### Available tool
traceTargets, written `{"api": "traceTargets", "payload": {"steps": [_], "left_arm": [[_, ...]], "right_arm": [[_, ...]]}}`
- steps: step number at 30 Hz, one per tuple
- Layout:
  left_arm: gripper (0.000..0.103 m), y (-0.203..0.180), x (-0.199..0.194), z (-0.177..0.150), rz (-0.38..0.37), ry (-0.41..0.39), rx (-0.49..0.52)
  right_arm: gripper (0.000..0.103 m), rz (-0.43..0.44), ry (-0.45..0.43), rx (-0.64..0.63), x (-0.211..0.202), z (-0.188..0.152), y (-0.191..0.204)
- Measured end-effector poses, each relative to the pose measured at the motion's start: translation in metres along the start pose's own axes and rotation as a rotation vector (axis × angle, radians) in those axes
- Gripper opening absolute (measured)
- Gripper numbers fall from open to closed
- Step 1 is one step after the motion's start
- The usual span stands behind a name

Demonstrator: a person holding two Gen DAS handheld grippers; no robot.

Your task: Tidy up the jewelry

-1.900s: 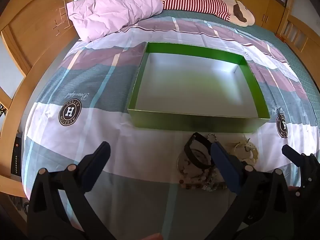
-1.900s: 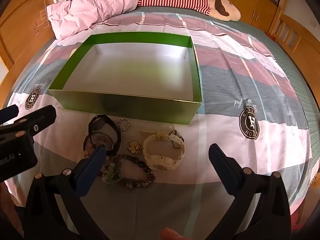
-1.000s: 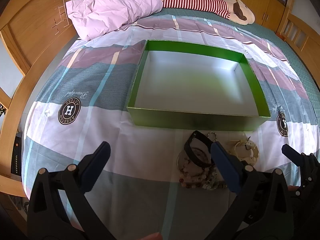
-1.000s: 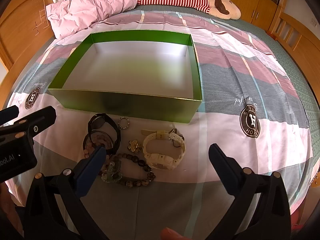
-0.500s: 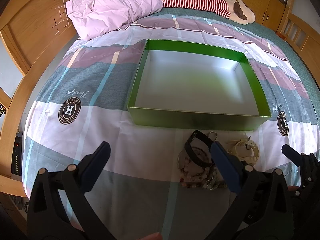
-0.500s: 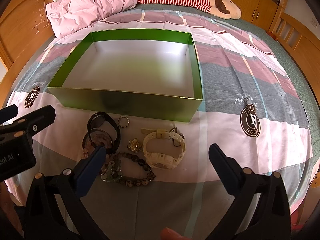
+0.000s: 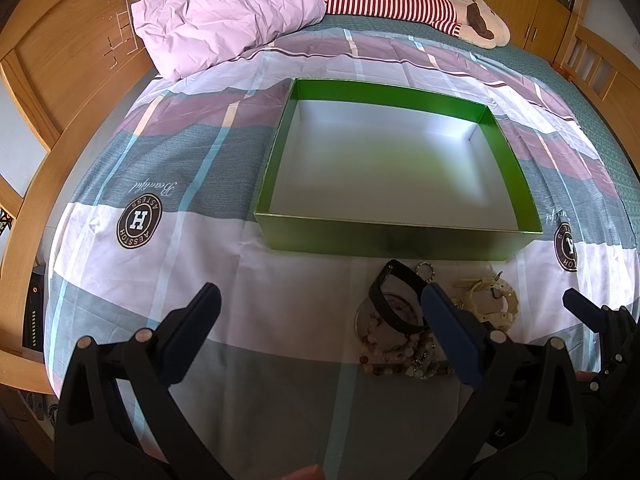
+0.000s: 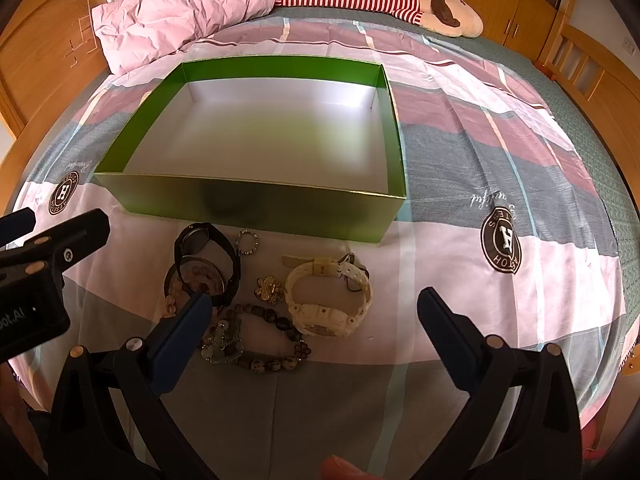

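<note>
An open green box point(image 8: 256, 204) with a bare silver floor sits on the bed; it also shows in the left wrist view point(image 7: 384, 240). In front of it lies a cluster of jewelry: a cream watch point(image 8: 332, 304), a black watch point(image 8: 208, 256), a dark beaded bracelet point(image 8: 272, 356), a gold flower brooch point(image 8: 270, 288) and a small ring point(image 8: 247, 242). My right gripper point(image 8: 316, 308) is open and empty, hovering over the cluster. My left gripper point(image 7: 320, 300) is open and empty, left of the black watch point(image 7: 394, 304).
The bed has a striped sheet point(image 8: 500, 168) with round logos. A pink pillow point(image 7: 224, 12) and a striped plush toy point(image 7: 400, 0) lie at the far end. Wooden bed frame point(image 7: 60, 64) runs along the left side.
Both grippers have stayed open; the right view has shifted slightly nearer the jewelry. The objects have not moved.
</note>
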State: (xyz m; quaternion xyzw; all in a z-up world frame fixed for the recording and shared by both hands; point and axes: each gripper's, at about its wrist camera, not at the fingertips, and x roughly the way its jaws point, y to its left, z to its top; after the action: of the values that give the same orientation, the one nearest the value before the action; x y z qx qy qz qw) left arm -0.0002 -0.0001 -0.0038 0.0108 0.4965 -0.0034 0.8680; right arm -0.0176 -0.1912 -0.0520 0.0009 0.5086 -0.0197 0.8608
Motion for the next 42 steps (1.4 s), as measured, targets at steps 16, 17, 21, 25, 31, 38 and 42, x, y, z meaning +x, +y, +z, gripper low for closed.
{"api": "traceTargets", "payload": {"steps": [16,17,21,25,31,38,42], "left_arm": [[0.101,0.0,0.0037,-0.0042,0.002,0.003,0.004],[0.101,0.0,0.0037,-0.0042,0.002,0.004,0.004],[0.101,0.0,0.0038,-0.0043,0.002,0.004,0.003],[0.101,0.0,0.0038,-0.0042,0.002,0.004,0.004],[0.101,0.0,0.0046,-0.0063,0.003,0.006,0.005],[0.101,0.0,0.0048,-0.0064,0.003,0.006,0.004],[0.101,-0.0001,0.0047,-0.0061,0.003,0.007,0.005]], "right_arm": [[0.102,0.0,0.002,-0.002,-0.0002,0.0011,0.0],[0.102,0.0,0.002,-0.001,-0.0004,0.0014,0.0002],[0.102,0.0,0.004,-0.001,0.0005,0.0005,0.0004],[0.102,0.0,0.004,-0.001,0.0008,-0.0001,-0.0004],[0.102,0.0,0.005,-0.001,0.001,0.0003,-0.0001],[0.102,0.0,0.006,-0.001,0.0014,-0.0002,0.0001],[0.102,0.0,0.006,-0.001,0.0016,-0.0001,0.0002]]}}
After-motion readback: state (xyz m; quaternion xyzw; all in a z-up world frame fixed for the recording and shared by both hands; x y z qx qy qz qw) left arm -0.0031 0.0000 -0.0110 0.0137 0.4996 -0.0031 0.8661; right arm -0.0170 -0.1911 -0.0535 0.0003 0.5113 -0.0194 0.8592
